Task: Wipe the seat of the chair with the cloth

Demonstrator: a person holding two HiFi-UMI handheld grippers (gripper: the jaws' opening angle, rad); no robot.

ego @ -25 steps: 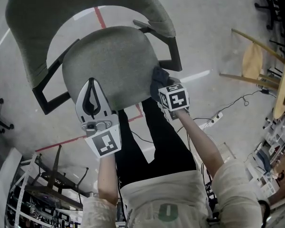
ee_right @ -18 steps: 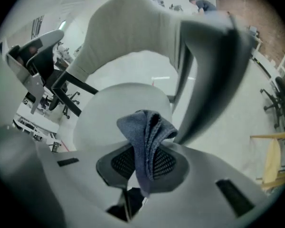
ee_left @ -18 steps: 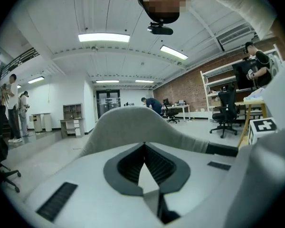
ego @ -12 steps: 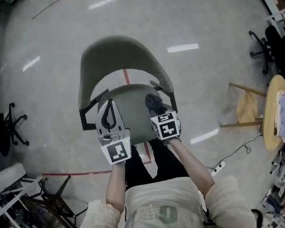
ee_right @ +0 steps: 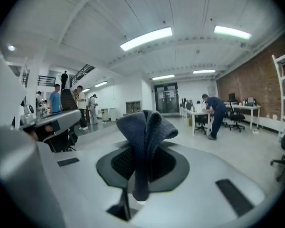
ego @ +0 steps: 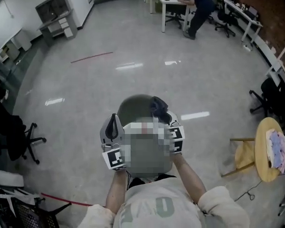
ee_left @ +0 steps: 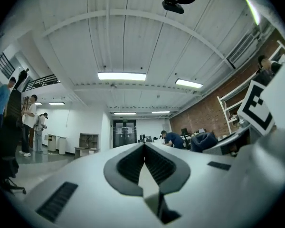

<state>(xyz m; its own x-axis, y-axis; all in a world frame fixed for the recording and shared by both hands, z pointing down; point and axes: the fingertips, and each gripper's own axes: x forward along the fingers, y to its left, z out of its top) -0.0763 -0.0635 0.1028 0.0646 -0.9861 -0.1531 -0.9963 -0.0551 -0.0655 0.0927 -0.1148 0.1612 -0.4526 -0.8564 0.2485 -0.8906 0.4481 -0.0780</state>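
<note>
Left tongs (ee_left: 143, 148): pressed together, nothing between them. Right tongs (ee_right: 141, 167): pinching the dark blue cloth (ee_right: 145, 127), which stands bunched above the jaws. In the head view both are held up over the chair (ego: 133, 106), the cloth at its right side. The chair is largely masked, so contact with it cannot be confirmed.

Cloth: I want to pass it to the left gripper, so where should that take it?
Take the folded bunch of the cloth that stands free past the tips of the right gripper, coming from straight ahead of those tips. Its lower part is pinched in the jaws. The left gripper, now shut, must open first.
</note>
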